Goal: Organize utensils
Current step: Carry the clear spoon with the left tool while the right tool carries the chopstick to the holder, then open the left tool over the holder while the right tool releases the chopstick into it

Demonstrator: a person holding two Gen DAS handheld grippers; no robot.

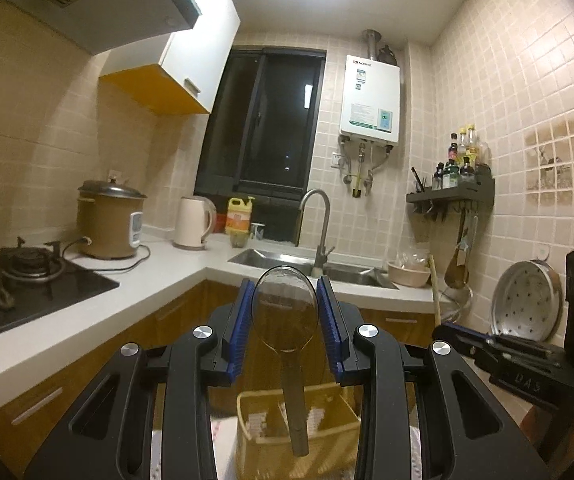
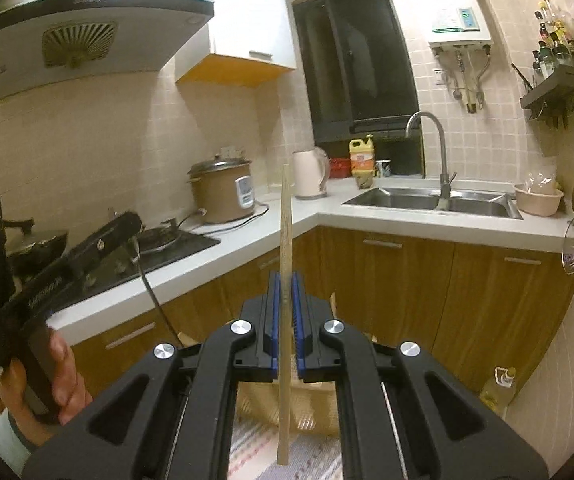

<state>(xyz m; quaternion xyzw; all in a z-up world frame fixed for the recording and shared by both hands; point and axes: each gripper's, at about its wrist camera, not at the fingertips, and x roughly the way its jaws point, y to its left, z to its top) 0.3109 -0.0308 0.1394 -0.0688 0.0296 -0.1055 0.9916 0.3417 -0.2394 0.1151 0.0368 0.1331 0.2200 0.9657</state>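
Here, my left gripper (image 1: 286, 300) is clamped on a translucent spoon (image 1: 286, 312), bowl up, its handle hanging over a woven basket (image 1: 255, 420) largely hidden behind the fingers. My right gripper (image 2: 286, 292) pinches a wooden stick (image 2: 285, 264) upright; I cannot tell what utensil it is. Beyond lie the sink (image 2: 431, 200) and the rice cooker (image 1: 109, 220).

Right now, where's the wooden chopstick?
Right wrist view, centre: the wooden chopstick stands upright, clamped in the right gripper, above the woven basket.
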